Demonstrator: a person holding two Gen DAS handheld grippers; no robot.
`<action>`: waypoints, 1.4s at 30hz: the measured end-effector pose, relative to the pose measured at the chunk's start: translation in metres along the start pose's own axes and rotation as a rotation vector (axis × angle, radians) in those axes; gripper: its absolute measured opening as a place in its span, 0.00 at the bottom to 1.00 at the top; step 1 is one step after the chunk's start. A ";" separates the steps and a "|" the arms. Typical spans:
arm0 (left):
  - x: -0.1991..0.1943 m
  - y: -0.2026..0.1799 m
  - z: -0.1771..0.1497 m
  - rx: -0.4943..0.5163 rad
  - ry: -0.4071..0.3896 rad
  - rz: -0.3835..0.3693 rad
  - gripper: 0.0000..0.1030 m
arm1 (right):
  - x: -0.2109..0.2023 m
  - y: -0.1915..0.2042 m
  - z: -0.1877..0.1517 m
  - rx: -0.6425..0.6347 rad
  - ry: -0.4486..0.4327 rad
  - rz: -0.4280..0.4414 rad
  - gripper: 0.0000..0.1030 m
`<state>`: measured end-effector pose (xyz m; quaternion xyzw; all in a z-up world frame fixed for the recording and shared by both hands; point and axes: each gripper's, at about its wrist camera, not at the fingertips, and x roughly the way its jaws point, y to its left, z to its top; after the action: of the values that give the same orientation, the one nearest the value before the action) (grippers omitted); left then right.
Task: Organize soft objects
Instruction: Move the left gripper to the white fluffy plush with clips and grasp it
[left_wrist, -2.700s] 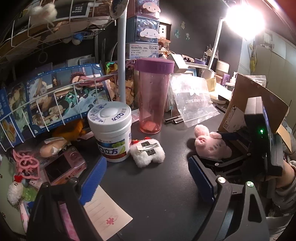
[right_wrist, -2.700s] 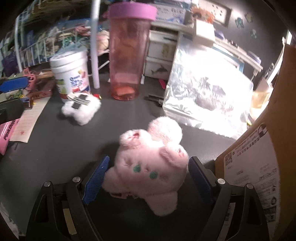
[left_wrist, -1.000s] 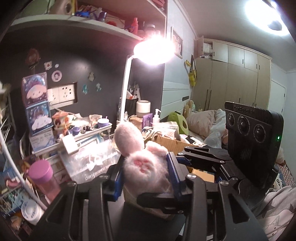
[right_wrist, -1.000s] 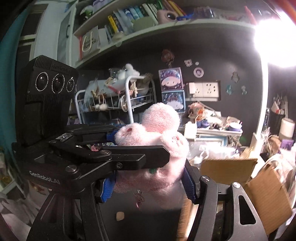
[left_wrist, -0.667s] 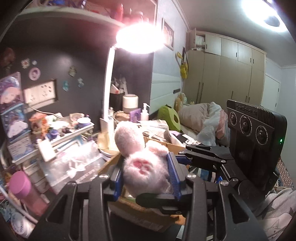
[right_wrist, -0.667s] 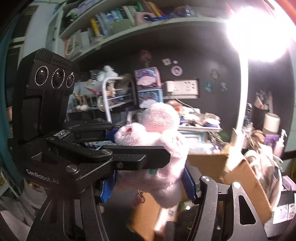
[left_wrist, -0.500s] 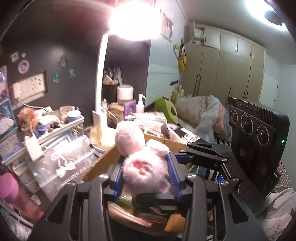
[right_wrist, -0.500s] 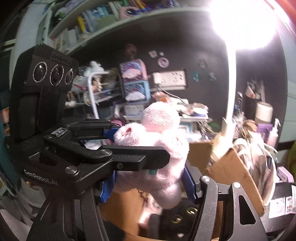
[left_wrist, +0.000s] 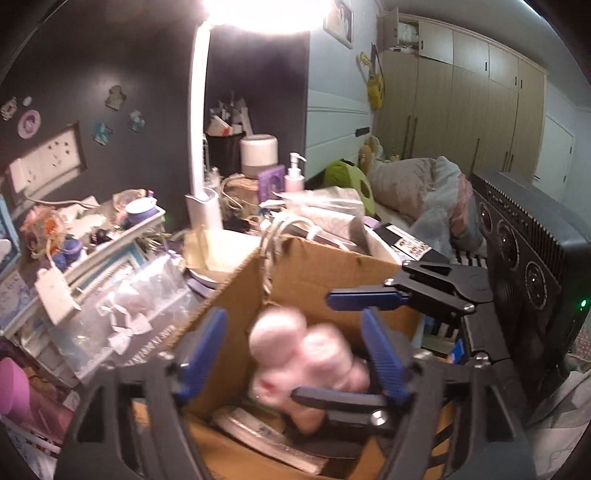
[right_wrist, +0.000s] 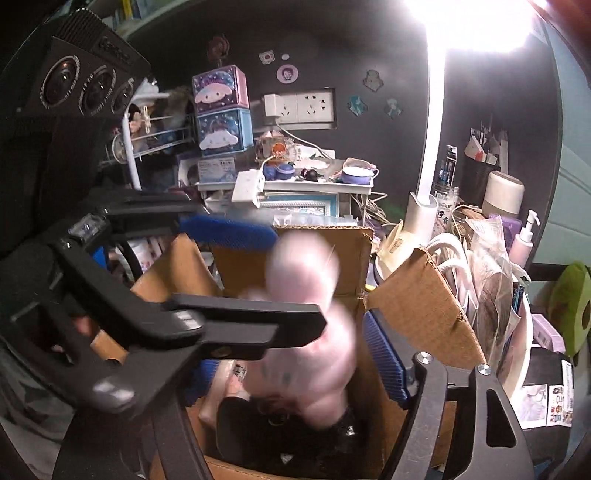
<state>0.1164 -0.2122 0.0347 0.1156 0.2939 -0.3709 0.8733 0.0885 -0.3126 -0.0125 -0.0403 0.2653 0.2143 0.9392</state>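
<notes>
A pink plush toy (left_wrist: 306, 365) is blurred, in mid-air between my two grippers above an open cardboard box (left_wrist: 314, 273). It also shows in the right wrist view (right_wrist: 314, 332) over the box (right_wrist: 417, 310). My left gripper (left_wrist: 291, 350) is open, with its blue pads apart from the plush on both sides. My right gripper (right_wrist: 295, 369) is open too, with its right pad clear of the plush. The left gripper's black fingers cross the right wrist view in front of the plush.
The box holds a dark item (right_wrist: 273, 435) and flat packets (left_wrist: 266, 435). A white desk lamp (right_wrist: 428, 155) stands behind it. A clear plastic bag (left_wrist: 122, 325), cluttered shelves (right_wrist: 288, 184) and a pump bottle (right_wrist: 524, 240) crowd the desk. A bed (left_wrist: 417, 184) lies beyond.
Both grippers held the pink plush together and carried it over the box. Now both have opened and the plush is dropping, blurred, into the box.
</notes>
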 end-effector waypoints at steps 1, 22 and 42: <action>-0.003 0.003 0.000 -0.005 -0.004 0.003 0.74 | 0.000 -0.001 0.000 -0.001 0.002 -0.001 0.69; -0.146 0.102 -0.103 -0.200 -0.143 0.361 0.85 | -0.053 0.093 0.026 -0.087 -0.192 0.142 0.69; -0.077 0.191 -0.237 -0.417 0.140 0.414 0.84 | 0.098 0.220 -0.060 -0.178 0.216 0.335 0.43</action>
<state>0.1096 0.0656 -0.1125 0.0166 0.3934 -0.1078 0.9129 0.0414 -0.0876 -0.1055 -0.1011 0.3477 0.3843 0.8492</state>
